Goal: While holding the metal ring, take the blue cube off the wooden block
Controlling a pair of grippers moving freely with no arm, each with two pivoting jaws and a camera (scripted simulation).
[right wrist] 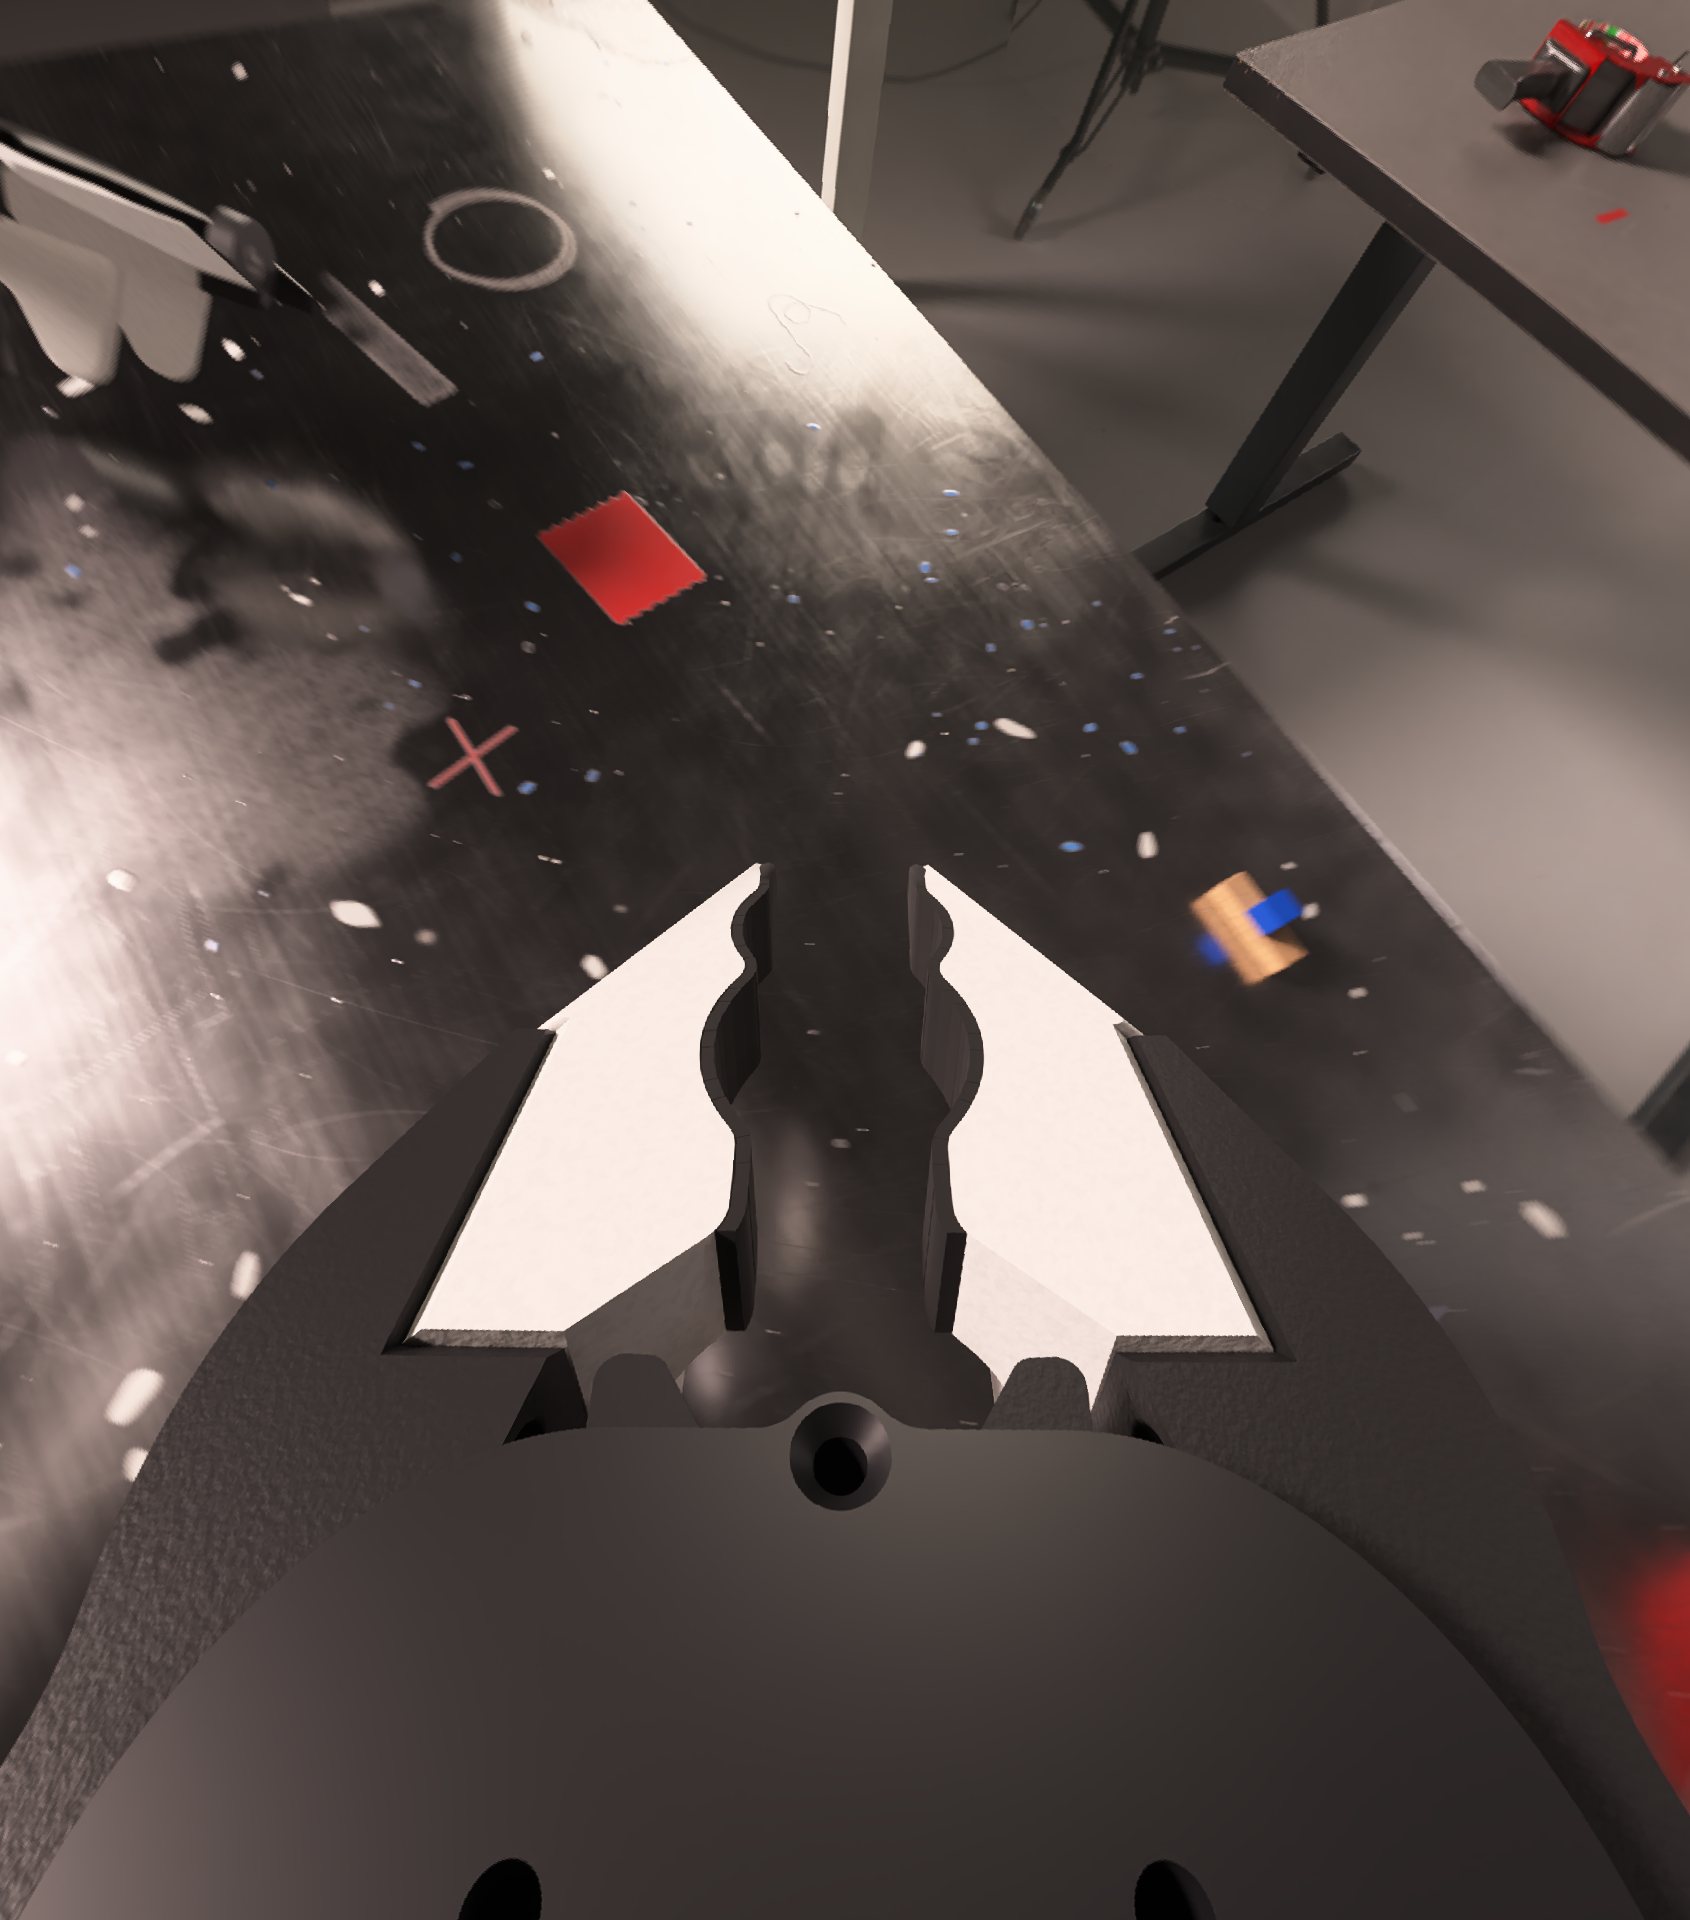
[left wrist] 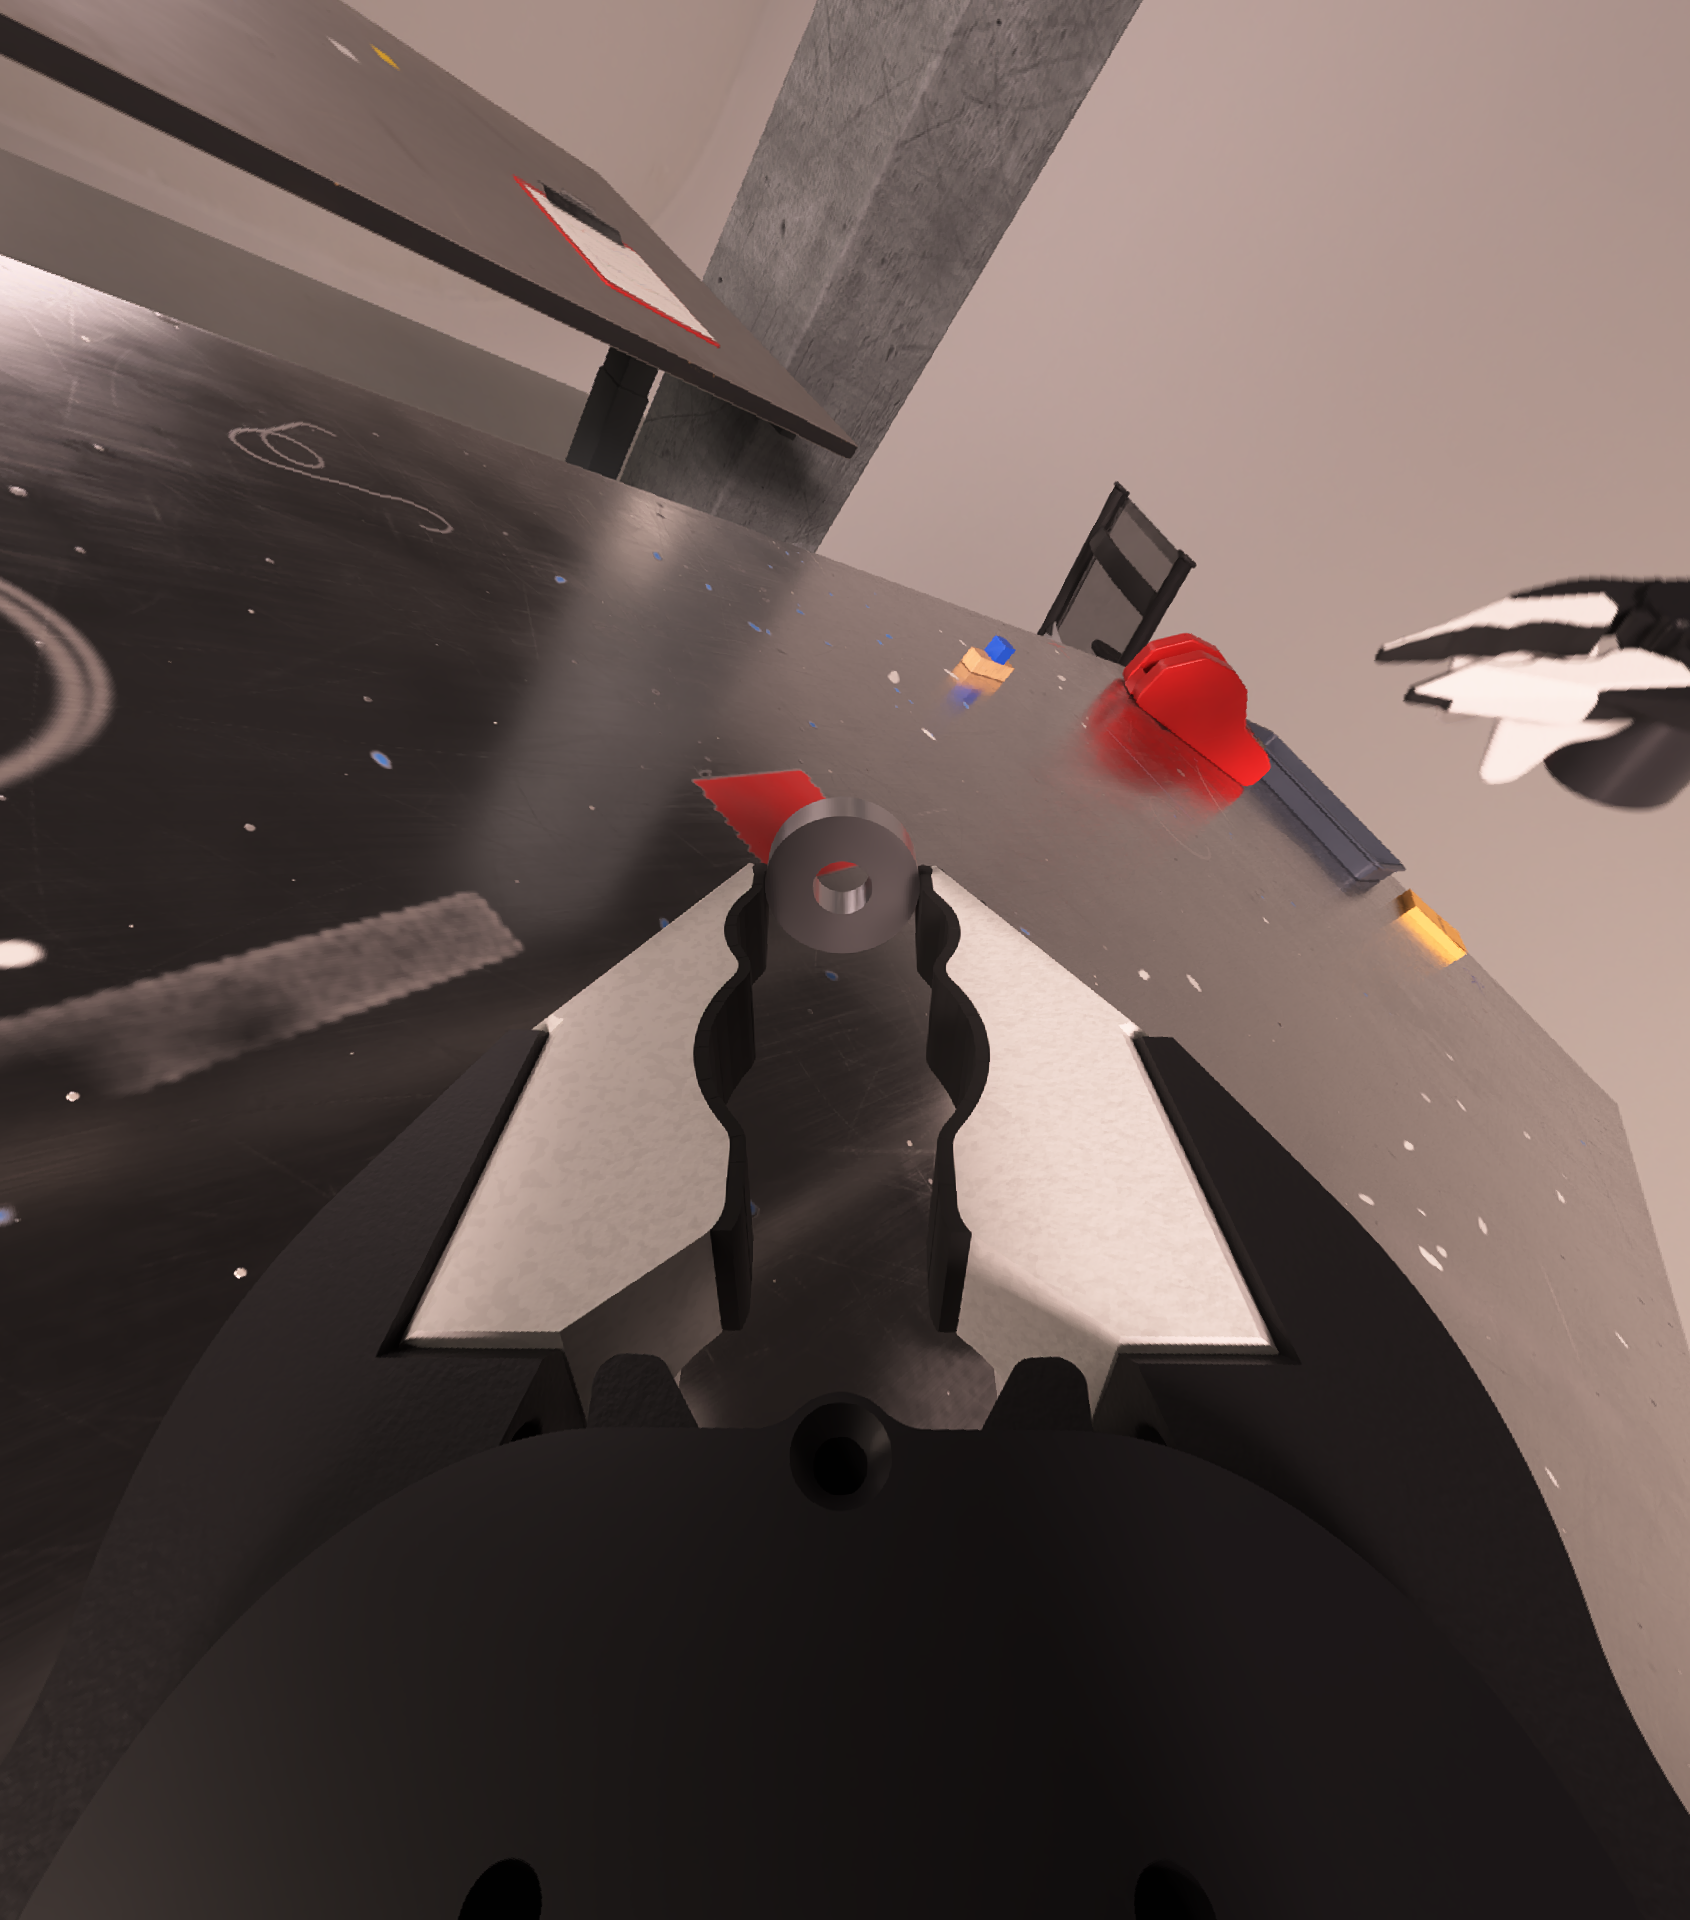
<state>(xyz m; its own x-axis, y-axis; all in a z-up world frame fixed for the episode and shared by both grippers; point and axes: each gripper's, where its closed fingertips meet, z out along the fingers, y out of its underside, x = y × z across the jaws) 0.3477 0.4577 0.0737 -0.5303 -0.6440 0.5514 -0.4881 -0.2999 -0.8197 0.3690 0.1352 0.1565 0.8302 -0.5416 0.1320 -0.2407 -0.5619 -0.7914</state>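
At the tips of the left gripper (left wrist: 841, 883), the metal ring (left wrist: 842, 885) sits pinched between the two fingers, its hole facing the camera, held above the dark scuffed table (left wrist: 197, 727). A red patch (left wrist: 753, 800) on the table lies partly hidden behind the ring. Farther along the table, near its far edge, the blue cube (left wrist: 999, 650) rests on top of the wooden block (left wrist: 981, 670); both are small and slightly blurred. Beyond them: a red object (left wrist: 1184, 717), smeared and hard to identify, a grey-blue slab (left wrist: 1329, 821), and a small yellow piece (left wrist: 1431, 928) at the table edge. The right gripper (right wrist: 841, 883) hovers above the table, fingers a narrow gap apart with nothing between them; cube and block lie off to its right, apart from it.
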